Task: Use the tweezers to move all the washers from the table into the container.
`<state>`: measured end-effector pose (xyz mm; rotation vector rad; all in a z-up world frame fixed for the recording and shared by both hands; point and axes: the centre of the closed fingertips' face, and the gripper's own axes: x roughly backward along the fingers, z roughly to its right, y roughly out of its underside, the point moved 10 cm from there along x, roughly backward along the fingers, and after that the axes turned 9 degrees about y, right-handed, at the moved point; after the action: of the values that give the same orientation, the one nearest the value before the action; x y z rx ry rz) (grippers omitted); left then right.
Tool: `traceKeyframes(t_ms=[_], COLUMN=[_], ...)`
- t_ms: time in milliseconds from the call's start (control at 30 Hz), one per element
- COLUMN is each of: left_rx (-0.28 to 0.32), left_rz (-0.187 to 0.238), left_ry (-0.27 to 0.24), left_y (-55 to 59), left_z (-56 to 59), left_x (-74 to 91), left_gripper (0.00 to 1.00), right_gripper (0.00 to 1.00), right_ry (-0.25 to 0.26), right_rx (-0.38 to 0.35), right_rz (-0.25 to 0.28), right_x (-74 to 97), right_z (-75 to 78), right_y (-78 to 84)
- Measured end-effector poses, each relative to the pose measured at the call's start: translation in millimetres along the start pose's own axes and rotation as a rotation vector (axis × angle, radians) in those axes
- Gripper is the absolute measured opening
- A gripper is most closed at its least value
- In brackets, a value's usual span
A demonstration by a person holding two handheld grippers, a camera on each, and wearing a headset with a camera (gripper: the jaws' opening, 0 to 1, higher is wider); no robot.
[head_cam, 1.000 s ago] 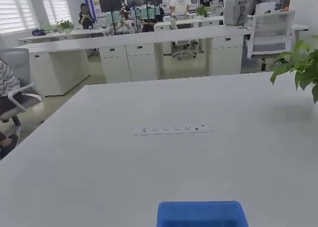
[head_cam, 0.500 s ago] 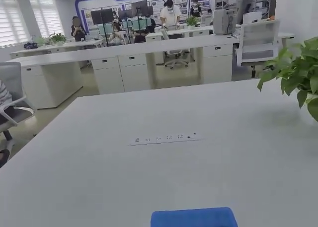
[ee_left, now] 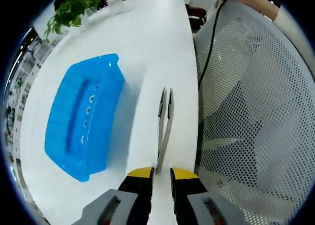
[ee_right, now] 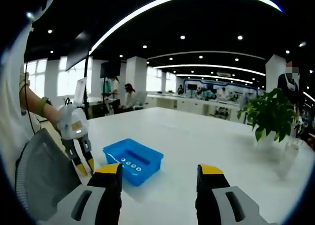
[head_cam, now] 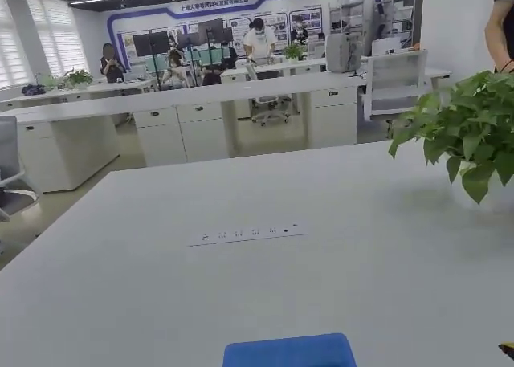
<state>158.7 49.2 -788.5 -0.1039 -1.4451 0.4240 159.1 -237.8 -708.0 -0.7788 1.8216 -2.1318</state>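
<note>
Left gripper view: several small metal ring washers [ee_left: 87, 111] lie in a row along the floor of a blue rectangular plastic container [ee_left: 110, 112], a shallow tub with rounded corners and a glossy rim. Just beside the tub, over the smooth white surface [ee_left: 147, 48], slim grey metal tweezers [ee_left: 165, 126] reach forward, their two thin blades almost together at the tips. The left gripper [ee_left: 161, 173] clamps the rear end of the tweezers between its black, yellow-tipped fingers [ee_left: 139, 175]. A white perforated mesh chair back [ee_left: 256, 112] curves along the surface's edge.

In the right gripper view, the right gripper [ee_right: 161, 173] holds its fingers [ee_right: 110, 170] wide apart with nothing between them, aimed over the tub with its line of rings. A leafy green potted plant [ee_right: 269, 112] stands well apart on the far side of the surface.
</note>
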Motion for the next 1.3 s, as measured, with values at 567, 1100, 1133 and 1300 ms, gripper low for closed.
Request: traceKeyframes(t_ms=[567,1100,1133,1300], left_rx=[0.4,0.404,0.397,0.378], left_rz=[0.879,1.319,1.311,1.277], left_ry=[-0.451,-0.715,-0.727,-0.732], left_y=[41.6,46.7,46.9,44.0], left_z=[23.1,24.3,24.4,24.2], left_x=[84.8,108.8,108.6,106.2], left_gripper=[0.74,0.99,0.99,0.99], right_gripper=[0.67,0.96,0.99,0.99], right_ry=[0.009,0.021,0.043,0.061], right_rx=[-0.008,-0.057,-0.045,-0.001], right_rz=[0.014,0.174,0.187,0.156], right_x=[-0.2,-2.7,-2.5,-4.0], right_z=[1.9,2.3,2.9,1.2], right_y=[0.6,-8.4,-9.5,-6.8])
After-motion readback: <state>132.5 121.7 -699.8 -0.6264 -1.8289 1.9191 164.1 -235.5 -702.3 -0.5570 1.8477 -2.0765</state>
